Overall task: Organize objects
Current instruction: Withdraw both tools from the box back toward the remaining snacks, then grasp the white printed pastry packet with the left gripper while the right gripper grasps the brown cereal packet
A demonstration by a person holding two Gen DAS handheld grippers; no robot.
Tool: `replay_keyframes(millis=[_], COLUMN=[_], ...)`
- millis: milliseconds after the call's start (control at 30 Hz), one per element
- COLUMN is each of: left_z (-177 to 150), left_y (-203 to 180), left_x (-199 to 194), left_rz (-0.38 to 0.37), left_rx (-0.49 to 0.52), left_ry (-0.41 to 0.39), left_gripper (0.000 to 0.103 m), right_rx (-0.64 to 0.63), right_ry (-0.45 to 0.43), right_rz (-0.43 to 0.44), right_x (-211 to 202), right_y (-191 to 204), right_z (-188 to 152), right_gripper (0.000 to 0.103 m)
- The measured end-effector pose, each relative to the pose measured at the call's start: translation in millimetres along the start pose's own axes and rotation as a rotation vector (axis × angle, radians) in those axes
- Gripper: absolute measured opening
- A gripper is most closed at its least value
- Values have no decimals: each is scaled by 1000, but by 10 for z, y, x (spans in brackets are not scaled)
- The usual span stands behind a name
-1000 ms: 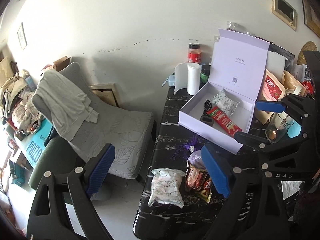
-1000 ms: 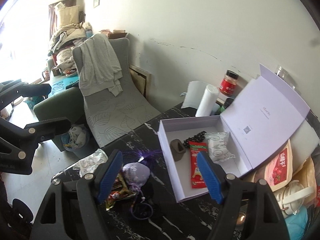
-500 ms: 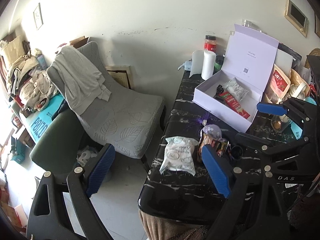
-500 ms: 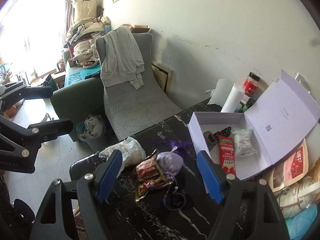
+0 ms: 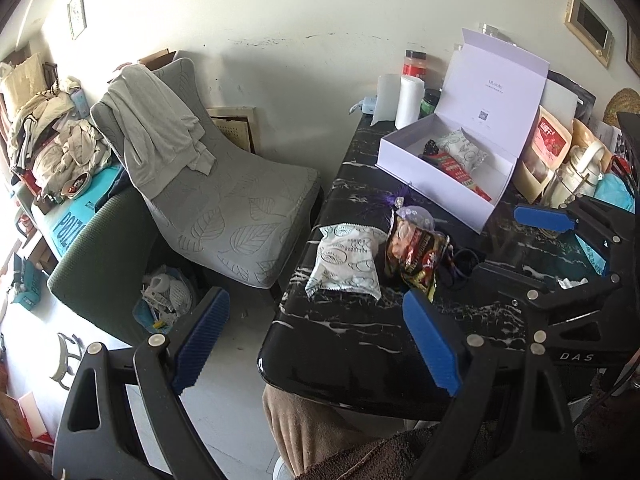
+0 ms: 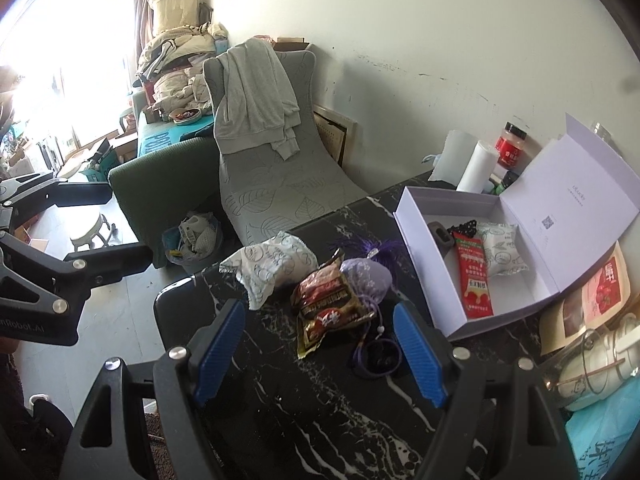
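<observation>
Now my left hand-held gripper [image 5: 316, 336] and right hand-held gripper [image 6: 320, 350] both hang open and empty over the bench [image 6: 280, 392], snack packets [image 6: 332, 300] lying beside the open white box [image 6: 436, 272].

left gripper [image 5: 316, 340]: black frame, ribbed blue pads, silver screws. right gripper [image 6: 320, 348] the same, white "das" lettering at four o'clock.
</observation>
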State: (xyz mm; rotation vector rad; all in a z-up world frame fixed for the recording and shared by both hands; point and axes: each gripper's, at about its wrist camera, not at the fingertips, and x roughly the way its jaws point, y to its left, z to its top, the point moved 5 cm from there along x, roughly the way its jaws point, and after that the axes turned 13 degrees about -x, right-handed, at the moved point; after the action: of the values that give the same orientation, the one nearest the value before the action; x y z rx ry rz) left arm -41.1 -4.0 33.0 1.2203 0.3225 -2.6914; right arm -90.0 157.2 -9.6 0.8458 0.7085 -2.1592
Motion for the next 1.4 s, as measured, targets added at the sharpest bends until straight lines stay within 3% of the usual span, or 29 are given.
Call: replay_keyframes(millis=[567,1400], left_z=[-376,48], left_y=[-180,-267], left_x=[548,1545], left_rz=[-67,-98], left_rx=[41,109], left_ry=[96,169], left_gripper=[88,88], right_rx=[38,27], right_ry=[72,107], right_rz=[56,113], right_x=[344,956], right_y=[103,-115], right_z=[-421,-375], right_gripper=[77,77])
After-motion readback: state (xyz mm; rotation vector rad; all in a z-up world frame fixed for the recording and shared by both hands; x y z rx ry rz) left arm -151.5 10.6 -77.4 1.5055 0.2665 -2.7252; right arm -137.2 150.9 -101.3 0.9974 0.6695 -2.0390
